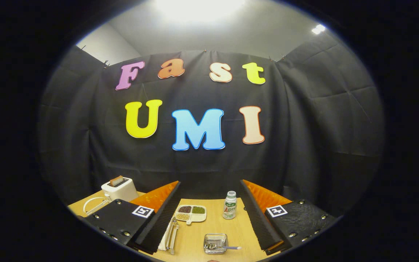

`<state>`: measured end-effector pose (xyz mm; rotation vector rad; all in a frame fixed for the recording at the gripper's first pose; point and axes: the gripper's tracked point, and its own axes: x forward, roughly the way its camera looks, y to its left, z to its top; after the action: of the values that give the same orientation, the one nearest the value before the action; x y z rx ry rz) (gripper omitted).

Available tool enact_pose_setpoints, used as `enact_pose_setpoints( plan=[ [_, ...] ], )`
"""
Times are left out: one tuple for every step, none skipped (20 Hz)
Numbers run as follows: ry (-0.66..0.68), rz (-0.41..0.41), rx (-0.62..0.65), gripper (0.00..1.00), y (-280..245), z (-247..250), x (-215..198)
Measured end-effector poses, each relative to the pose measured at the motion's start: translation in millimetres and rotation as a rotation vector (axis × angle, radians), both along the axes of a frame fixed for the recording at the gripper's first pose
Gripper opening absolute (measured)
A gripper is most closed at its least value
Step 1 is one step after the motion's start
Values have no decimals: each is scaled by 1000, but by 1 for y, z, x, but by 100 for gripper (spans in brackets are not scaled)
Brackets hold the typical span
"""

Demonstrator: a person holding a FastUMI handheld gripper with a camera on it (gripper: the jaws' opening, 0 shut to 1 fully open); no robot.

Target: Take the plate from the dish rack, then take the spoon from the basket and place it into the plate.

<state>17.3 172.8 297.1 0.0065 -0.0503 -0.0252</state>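
Fingers (256, 218) of the gripper (209, 214) stand wide apart with nothing between them, raised above a wooden table (195, 240) and aimed high toward the booth wall. That reads as a starting or carrying pose, jaws spread ready for a first grasp, not a hold on anything.

Near the fingers, between their tips, sits a small clear basket (215, 243) with a spoon (231, 247) lying in it, handle poking out to the right, which leaves a free end to pinch. Left of the basket, a metal rack (171, 234) stands beside the left finger, partly hidden by it; whether a plate rests there I cannot tell. Farther off lies a divided dish (191, 213) holding beans or grains in three compartments, and right of it an upright small bottle (230, 205). At the far left a white toaster (119, 188) holds a slice of toast (116, 180), with a white looped thing (94, 205) just before it.

Judging by this, the plate step seems not yet begun, and the gripper would need to tip down toward the rack.
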Motion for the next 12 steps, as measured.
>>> enact_pose_setpoints(
  plan=[
    [7, 2, 12, 97, 9, 0, 3],
    [25, 2, 26, 97, 18, -4, 7],
    [56, -3, 32, 97, 23, -9, 9],
    [86, 1, 38, 97, 30, -14, 12],
    [109, 11, 47, 97, 37, -15, 13],
    [123, 28, 57, 96, 45, -14, 17],
    [144, 43, 58, 96, 51, -15, 21],
    [178, 58, 55, 95, 56, -20, 24],
    [207, 77, 57, 96, 62, -22, 28],
    [244, 84, 55, 95, 67, -26, 34],
    [307, 81, 45, 96, 70, -34, 39],
    [368, 100, 51, 96, 79, -42, 37]
  ],
)
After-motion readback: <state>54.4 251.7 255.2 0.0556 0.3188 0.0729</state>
